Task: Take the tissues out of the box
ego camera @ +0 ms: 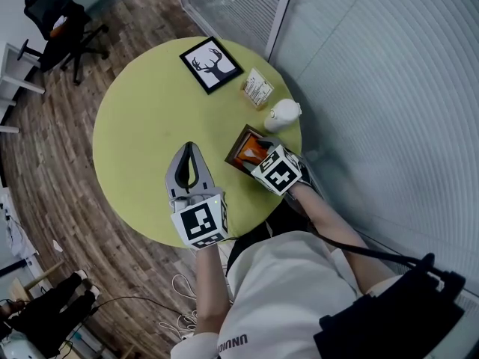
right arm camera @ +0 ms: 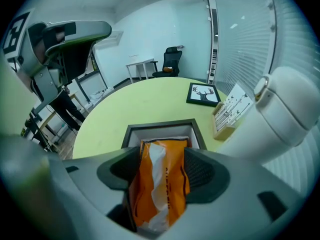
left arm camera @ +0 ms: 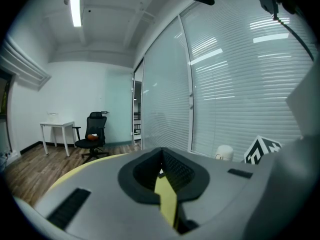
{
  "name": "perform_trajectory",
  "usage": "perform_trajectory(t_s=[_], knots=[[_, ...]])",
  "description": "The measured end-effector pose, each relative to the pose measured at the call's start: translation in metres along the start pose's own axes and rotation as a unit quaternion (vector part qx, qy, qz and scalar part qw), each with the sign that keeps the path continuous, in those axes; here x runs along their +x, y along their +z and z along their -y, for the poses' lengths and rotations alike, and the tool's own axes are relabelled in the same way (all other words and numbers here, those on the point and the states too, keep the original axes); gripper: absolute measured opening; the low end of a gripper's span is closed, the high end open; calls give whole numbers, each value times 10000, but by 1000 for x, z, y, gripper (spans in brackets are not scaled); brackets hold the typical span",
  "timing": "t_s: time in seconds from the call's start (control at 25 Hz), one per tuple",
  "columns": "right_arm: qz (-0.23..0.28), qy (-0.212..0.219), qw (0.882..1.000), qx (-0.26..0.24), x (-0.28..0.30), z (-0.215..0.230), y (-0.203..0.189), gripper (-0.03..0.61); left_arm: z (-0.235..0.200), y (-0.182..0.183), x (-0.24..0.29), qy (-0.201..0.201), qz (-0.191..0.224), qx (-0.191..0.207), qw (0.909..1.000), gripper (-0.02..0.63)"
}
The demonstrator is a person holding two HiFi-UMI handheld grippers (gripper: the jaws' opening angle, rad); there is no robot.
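Observation:
A dark open box stands on the round yellow-green table, near its right edge. An orange tissue pack sticks up out of it. My right gripper is over the box and shut on that pack. In the right gripper view the orange pack is pinched between the two pads, with the box just beyond it. My left gripper hovers over the table left of the box, shut and holding nothing. In its own view the left gripper has its tips together.
A framed deer picture lies at the table's far side. A small card holder and a white rounded jar stand just beyond the box. A blinds-covered glass wall runs on the right. A black office chair stands far left.

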State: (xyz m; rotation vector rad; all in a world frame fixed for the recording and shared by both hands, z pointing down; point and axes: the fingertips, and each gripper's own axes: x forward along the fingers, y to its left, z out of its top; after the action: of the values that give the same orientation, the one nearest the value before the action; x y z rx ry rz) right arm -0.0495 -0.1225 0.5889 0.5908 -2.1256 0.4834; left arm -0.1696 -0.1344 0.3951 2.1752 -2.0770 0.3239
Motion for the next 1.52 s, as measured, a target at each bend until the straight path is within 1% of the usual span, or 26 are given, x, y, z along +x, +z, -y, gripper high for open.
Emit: perform_trajectory(t_s=[0.32,0.6,0.76,0.88,1.04,1.52], knots=[[-350,-37,9994,-41,9,3,-7,278,-3,-3,4,-12,-43,-38,10000,12],[-591,-102,9979,-234,13,1,-9,272,-7,-1,6,20,-46,-79,10000,12],[-728,-166,9967,-313,13,1,-11,246,-9,-1,6,54,-54,-105,9999,13],[-800,-251,9957,-386,13,2,-11,208,-10,-1,6,64,-61,-117,9999,12],[-819,-307,9955,-356,12,2,-12,165,-11,-1,4,77,-66,-126,9999,12],[-775,-397,9955,-373,8,3,-11,102,-15,-3,1,134,-75,-159,9998,13]])
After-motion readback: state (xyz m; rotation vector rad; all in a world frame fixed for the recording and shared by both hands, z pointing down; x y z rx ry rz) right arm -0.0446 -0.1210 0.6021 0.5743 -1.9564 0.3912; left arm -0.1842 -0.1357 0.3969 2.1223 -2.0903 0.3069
